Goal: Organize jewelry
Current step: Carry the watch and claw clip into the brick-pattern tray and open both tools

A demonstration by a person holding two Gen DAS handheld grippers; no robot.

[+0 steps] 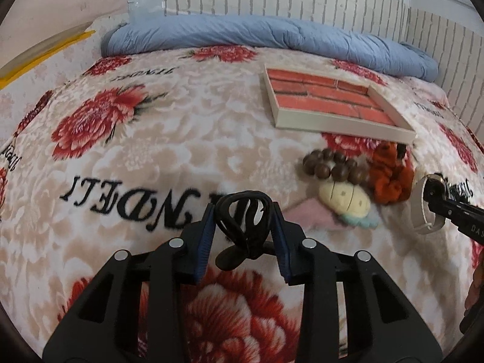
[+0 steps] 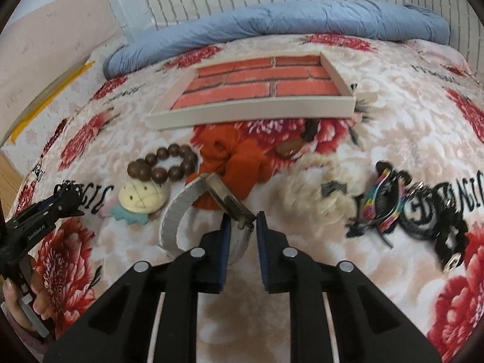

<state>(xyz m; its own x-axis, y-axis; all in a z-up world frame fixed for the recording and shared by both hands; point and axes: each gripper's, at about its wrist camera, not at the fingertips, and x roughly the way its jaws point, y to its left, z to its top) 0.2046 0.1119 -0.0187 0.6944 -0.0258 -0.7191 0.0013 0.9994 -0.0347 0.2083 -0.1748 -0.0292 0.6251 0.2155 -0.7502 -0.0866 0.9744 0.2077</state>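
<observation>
Left gripper (image 1: 243, 211): fingers clamped on a black hair tie (image 1: 246, 227), lifted off the blanket (image 1: 151, 151). Right gripper (image 2: 243, 222): fingers clamped on a watch (image 2: 211, 211) at its case, grey strap looping down to the left. In the left view the watch (image 1: 423, 205) hangs at the right edge.

Just beyond the fingers: plush clip (image 2: 142, 199), bead bracelet (image 2: 163, 163), orange scrunchie (image 2: 233, 163), all packed touching. Cream fuzzy tie (image 2: 314, 187) right of them, then rainbow claw clip (image 2: 382, 202) and black chain piece (image 2: 435, 224) near the right edge.

Open blanket to the left in the left view.

Further: tray (image 2: 257, 112) with a brick-print floor, low rim, near wall close behind the scrunchie. Farthest: blue quilt (image 2: 272, 21) along the wall.
</observation>
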